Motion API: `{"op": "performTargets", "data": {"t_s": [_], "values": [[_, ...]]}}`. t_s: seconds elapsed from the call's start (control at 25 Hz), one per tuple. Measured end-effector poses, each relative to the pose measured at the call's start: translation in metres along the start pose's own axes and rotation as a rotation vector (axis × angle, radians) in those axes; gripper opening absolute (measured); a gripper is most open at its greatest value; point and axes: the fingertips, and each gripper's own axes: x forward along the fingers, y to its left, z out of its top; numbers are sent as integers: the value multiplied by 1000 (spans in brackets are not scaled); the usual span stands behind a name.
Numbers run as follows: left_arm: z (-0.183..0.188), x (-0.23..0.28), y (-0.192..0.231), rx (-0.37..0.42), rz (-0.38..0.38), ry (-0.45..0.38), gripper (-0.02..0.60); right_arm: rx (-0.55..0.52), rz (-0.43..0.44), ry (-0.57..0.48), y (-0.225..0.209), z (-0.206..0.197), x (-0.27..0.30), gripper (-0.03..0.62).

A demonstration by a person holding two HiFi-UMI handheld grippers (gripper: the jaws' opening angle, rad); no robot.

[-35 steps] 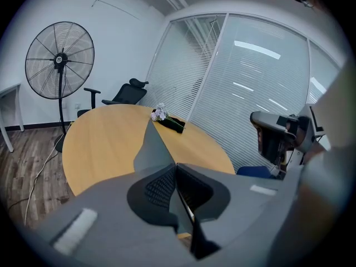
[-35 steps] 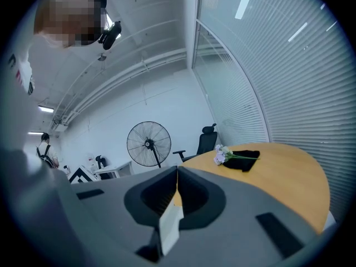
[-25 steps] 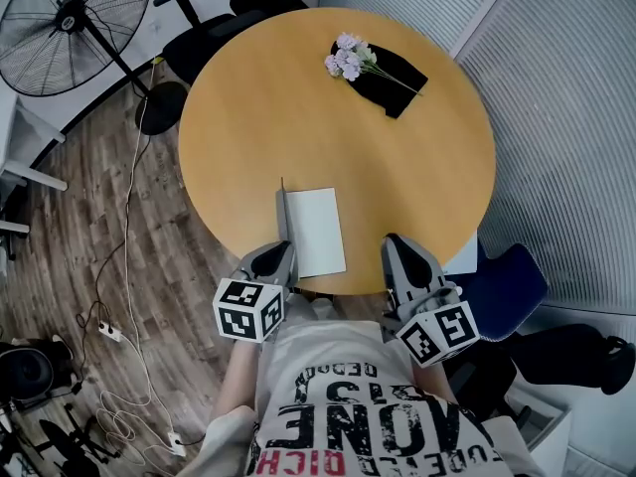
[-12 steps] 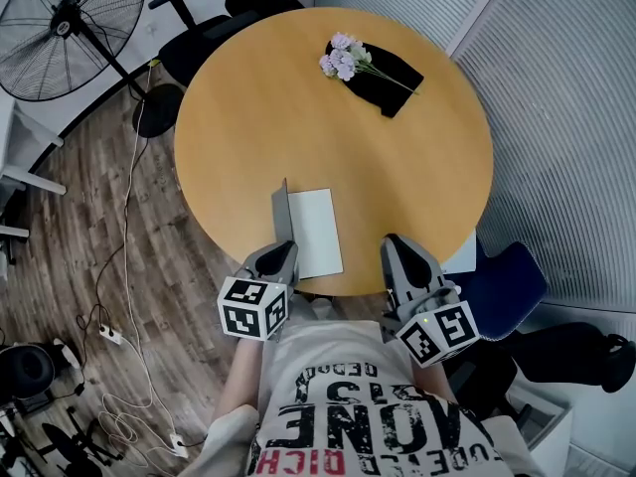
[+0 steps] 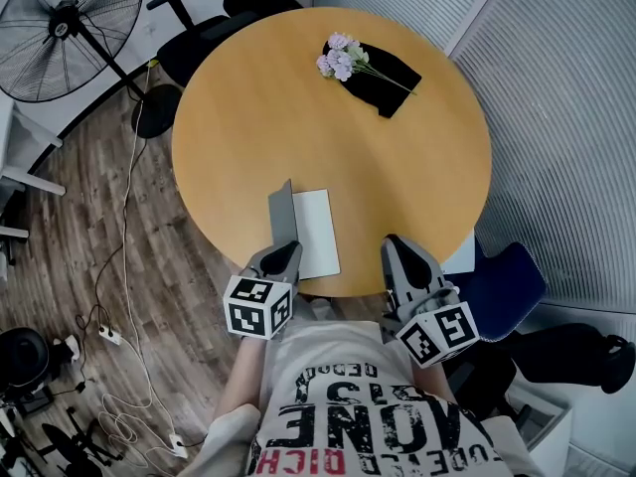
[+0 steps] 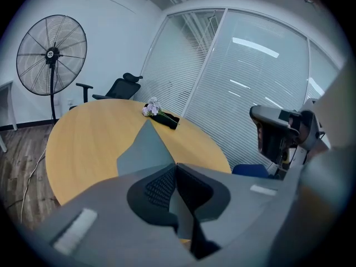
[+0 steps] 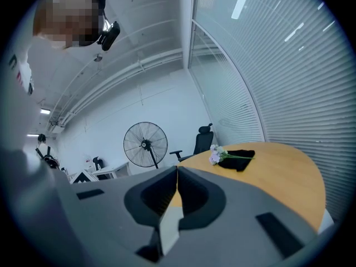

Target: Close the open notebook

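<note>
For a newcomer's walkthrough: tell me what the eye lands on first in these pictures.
First, the round wooden table filling the head view's middle, with a notebook at its near edge, grey cover half raised, pinched by the left gripper. Then pale flowers on a black cloth at the far edge, and a big fan on the floor, upper left.

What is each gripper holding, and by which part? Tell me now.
The left gripper pinches the thin white-paged notebook by the near edge of its raised grey cover. The right gripper, jaws together, holds nothing.
</note>
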Motion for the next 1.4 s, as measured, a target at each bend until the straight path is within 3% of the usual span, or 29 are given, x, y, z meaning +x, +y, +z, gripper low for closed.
{"op": "performTargets", "data": {"t_s": [1.4], "values": [[-28, 65, -25, 96, -86, 115, 21, 5, -35, 4, -9, -3, -8, 12]]}}
